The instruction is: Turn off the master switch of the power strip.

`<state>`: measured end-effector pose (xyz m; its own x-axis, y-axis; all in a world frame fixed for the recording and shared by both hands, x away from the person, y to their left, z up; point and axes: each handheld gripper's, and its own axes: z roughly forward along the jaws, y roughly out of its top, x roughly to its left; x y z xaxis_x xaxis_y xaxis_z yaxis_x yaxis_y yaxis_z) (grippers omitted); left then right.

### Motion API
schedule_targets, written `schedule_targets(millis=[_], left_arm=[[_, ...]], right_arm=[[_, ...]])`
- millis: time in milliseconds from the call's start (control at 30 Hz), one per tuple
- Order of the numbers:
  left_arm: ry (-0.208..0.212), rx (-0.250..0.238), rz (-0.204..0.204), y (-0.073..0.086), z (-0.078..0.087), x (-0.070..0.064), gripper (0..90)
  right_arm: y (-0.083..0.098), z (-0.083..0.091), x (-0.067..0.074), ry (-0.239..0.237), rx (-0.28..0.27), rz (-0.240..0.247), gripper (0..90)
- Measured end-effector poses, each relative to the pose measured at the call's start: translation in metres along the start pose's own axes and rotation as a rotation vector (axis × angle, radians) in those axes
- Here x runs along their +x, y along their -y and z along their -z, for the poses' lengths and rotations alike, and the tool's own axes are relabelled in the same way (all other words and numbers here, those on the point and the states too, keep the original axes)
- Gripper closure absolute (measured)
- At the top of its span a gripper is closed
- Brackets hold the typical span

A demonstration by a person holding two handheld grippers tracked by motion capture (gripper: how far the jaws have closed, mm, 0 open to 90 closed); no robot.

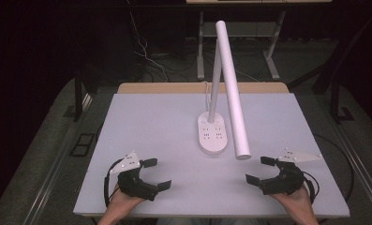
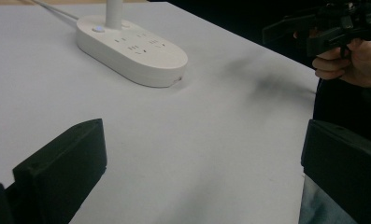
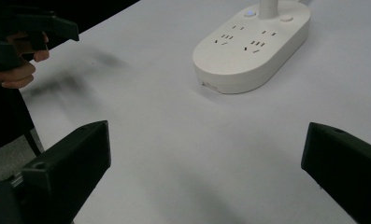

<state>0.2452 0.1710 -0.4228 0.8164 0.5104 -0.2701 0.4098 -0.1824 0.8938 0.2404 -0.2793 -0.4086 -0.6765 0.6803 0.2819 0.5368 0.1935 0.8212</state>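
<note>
White desk lamp (image 1: 213, 136) standing mid-bench (image 1: 151, 122), oval base with sockets, long tube head angled down toward the near right. Left gripper (image 1: 156, 173) at the near left edge, right gripper (image 1: 260, 169) at the near right, both well apart from the lamp. Jaws on each spread wide, holding nothing.

Light falls from overhead on the pale grey matte desk (image 1: 165, 122); the surrounding room is near black. High view soft, low contrast, slightly grainy. Diffuse smudged shadows lie on the desk beneath each far gripper in both gripper views. Near black jaws blurred, out of focus. White oval plastic lamp base (image 2: 131, 49) evenly lit, mild sheen, no harsh glare.
</note>
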Motion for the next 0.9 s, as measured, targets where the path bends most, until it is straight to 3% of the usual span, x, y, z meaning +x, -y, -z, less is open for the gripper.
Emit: schedule_targets(millis=[400,667,900], left_arm=[[-0.005,0.007,-0.002,0.0002,-0.0005,-0.0006,0.0],[-0.012,0.037,-0.028,-0.0024,-0.0002,-0.0002,0.0],[-0.015,0.062,-0.025,-0.0032,0.0005,0.0005,0.0]], right_arm=[[0.0013,-0.0006,-0.0010,-0.003,0.019,0.002,1.0],[0.0013,0.0005,-0.0027,0.004,0.024,-0.009,1.0],[0.0016,0.0015,-0.0047,0.010,0.030,-0.010,1.0]])
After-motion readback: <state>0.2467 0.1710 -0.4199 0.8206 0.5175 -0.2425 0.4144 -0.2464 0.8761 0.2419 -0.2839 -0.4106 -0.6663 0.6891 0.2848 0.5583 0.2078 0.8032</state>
